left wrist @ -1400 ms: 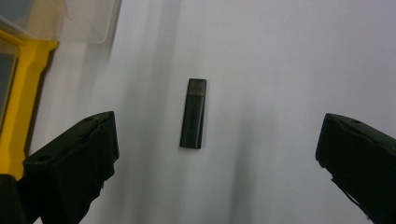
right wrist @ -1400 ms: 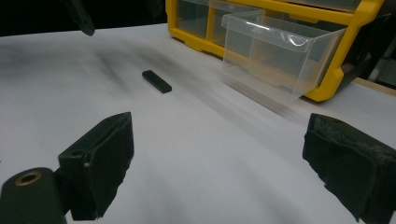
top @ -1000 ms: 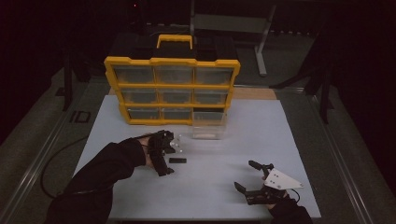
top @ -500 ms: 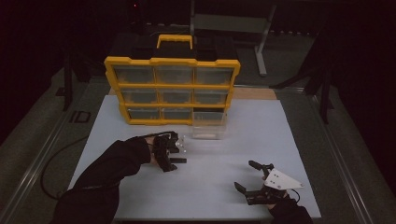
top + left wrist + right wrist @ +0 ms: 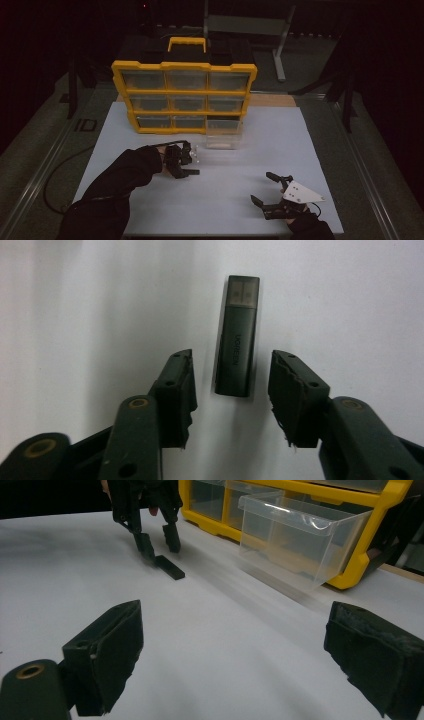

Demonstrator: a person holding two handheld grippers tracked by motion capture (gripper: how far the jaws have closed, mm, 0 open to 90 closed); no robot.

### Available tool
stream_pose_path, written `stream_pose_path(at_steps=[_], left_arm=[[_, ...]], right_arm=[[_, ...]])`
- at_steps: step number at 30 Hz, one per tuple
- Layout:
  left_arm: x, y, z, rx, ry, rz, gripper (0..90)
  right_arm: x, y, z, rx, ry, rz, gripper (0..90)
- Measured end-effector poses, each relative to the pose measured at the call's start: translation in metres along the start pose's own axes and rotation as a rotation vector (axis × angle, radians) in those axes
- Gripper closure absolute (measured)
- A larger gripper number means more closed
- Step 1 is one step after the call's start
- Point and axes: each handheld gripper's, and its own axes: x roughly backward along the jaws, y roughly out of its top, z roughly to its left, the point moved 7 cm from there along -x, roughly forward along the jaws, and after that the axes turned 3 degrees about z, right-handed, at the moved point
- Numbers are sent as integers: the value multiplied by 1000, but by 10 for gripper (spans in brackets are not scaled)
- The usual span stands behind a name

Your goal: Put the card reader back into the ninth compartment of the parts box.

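Now | left gripper (image 5: 232, 390) spread, jaws either side of dark slim rectangular USB adapter (image 5: 238, 340) flat on white table sheet (image 5: 260, 150) | advice: lower squarely, close across narrow sides | right gripper (image 5: 272, 196) spread, idle

Dark room, grey metal stand (image 5: 280, 30) behind

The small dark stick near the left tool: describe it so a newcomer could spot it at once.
Start at the yellow drawer organizer at the back of the white table, then come forward to the left tool. The dark USB stick lies flat there, slim and opaque, unlike the clear drawer nearby.
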Motion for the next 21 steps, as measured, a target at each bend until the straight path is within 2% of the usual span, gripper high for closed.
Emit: stream_pose_path(at_steps=[6, 10, 21], left_arm=[[-5, 0, 0, -6, -7, 9, 588], [-8, 1, 0, -22, -8, 38, 610], [-9, 0, -2, -5, -54, 18, 720]], right_arm=[[0, 0, 0, 1, 0, 0, 90], [0, 0, 0, 2, 0, 2, 89], [0, 0, 0, -2, 0, -1, 90]])
